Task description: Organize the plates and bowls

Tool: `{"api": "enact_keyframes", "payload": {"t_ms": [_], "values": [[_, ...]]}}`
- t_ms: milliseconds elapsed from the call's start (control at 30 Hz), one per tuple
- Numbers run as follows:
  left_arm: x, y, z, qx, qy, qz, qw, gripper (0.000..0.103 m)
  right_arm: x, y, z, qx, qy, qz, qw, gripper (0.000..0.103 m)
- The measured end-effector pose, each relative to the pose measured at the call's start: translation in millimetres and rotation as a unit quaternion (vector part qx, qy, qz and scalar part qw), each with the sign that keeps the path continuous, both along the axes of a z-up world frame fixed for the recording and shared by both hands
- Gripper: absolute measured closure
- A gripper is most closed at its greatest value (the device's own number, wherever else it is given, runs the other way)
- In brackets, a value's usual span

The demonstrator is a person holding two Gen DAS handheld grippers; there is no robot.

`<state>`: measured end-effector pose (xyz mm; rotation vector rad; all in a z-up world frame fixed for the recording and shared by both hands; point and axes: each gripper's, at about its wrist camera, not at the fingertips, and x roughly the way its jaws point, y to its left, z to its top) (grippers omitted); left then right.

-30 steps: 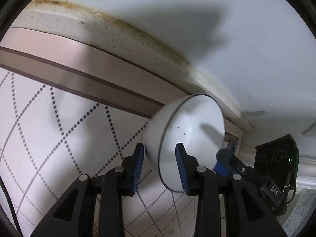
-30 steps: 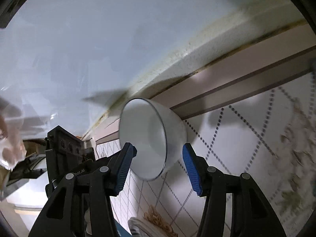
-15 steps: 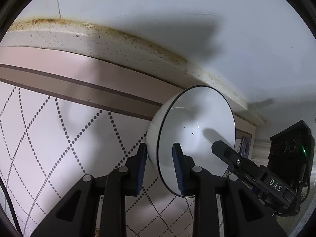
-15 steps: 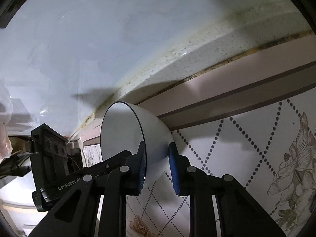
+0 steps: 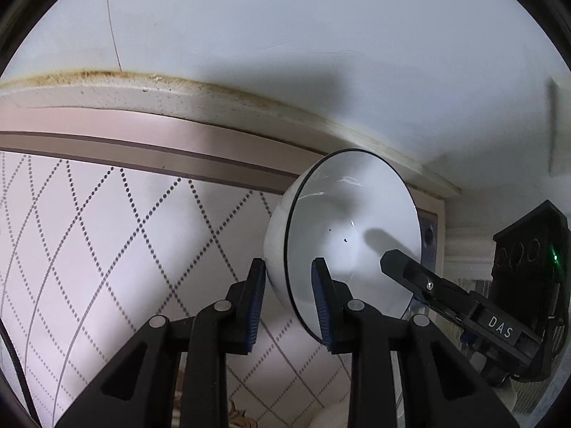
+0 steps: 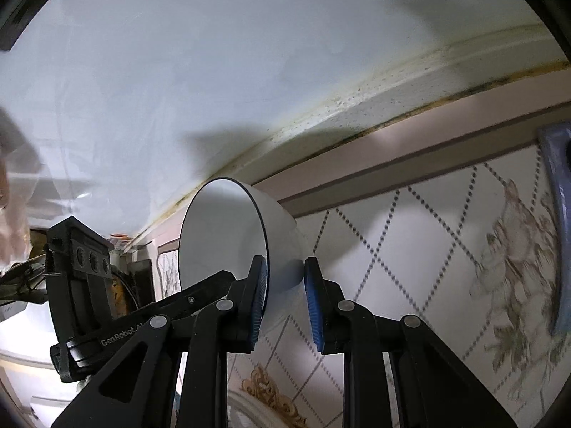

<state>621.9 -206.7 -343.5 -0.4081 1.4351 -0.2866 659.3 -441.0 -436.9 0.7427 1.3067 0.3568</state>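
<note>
Bowl (image 5: 351,239) first: it is white with a thin dark line round its lip, and I have it between my two tongs, tipped on its side so the mouth faces across, not up. My left tongs (image 5: 291,297) are narrowed onto the rim, one blue pad inside the bowl and one on the outer wall, and my right tongs (image 6: 283,294) pinch the opposite part of the rim the same way, one pad in and one pad out. I hold it at two places because the wall is smooth and curved, and I judge a single pinch on the lip would let it swing or slip. From the left view I can see the black finger of the right tongs reaching into the bowl, so the two grips sit across from one another. The bowl hangs clear of the patterned tablecloth (image 5: 107,249), the one with dotted diamonds and flowers, touching nothing but my pads, near the stained edge (image 5: 214,100) where the table meets the pale wall (image 5: 285,35). A blue thing (image 6: 556,221) shows at the right margin, too blurred for me to name. Where the bowl belongs I cannot tell; I see no stack or rack.
</note>
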Motion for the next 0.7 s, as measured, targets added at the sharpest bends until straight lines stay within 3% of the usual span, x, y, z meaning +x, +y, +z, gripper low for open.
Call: {"api": "enact_keyframes", "payload": {"t_ms": [367, 700], "values": [[-57, -24, 55, -0.009, -0.026, -0.04, 0.9988, 0.079, -60, -12, 47, -0.003, -0.024, -0.018, 1.0, 0.079], [-125, -34, 84, -0.013, -0.034, -0.082, 0.996, 0.079, -136, -35, 73, -0.002, -0.031, -0.047, 0.998, 0.079]]}}
